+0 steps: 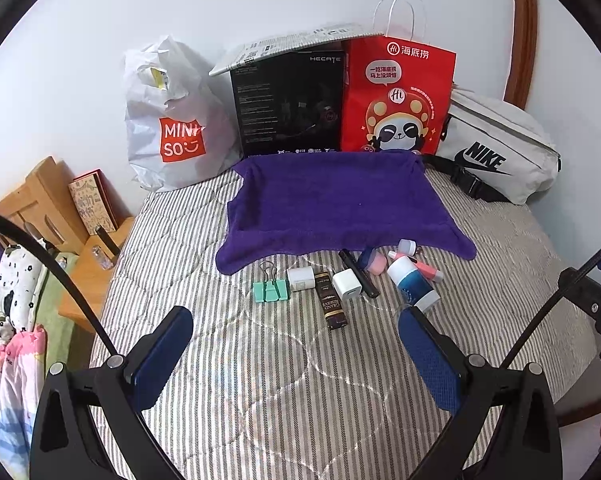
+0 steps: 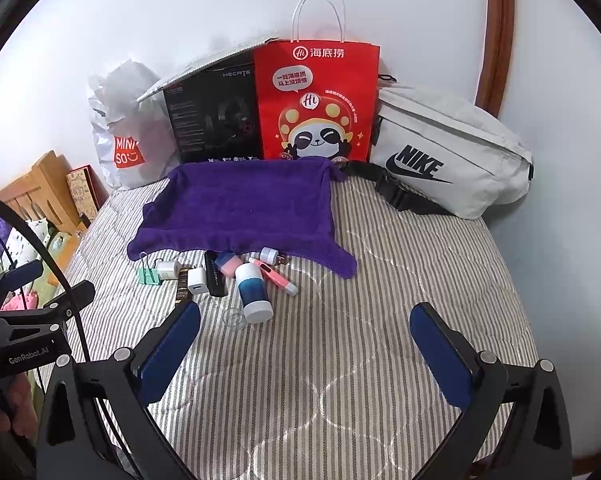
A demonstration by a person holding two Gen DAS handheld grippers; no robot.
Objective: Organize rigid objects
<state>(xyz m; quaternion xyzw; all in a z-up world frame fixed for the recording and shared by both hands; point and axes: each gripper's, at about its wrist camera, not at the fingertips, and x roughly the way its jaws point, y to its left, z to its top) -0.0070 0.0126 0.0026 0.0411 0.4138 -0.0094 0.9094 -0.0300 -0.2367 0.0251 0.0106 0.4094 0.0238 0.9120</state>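
A purple towel (image 1: 336, 208) lies flat on the striped bed (image 1: 260, 380). Along its near edge lies a cluster of small items: green binder clips (image 1: 270, 290), a white plug (image 1: 300, 279), a dark "Grand Reserve" bar (image 1: 330, 306), a white charger cube (image 1: 347, 285), a black tube (image 1: 358, 274), a blue-and-white bottle (image 1: 412, 285) and a pink pen (image 1: 418, 266). The bottle (image 2: 253, 290), pen (image 2: 274, 276) and a small clear glass (image 2: 233, 317) show in the right wrist view. My left gripper (image 1: 296, 354) is open and empty, short of the cluster. My right gripper (image 2: 306, 354) is open and empty, to the right of the cluster.
Against the wall stand a white Miniso bag (image 1: 172, 128), a black Hecate box (image 1: 288, 104), a red paper bag (image 1: 396, 100) and a white Nike pouch (image 1: 500, 152). A wooden headboard (image 1: 40, 200) and bedding lie at the left.
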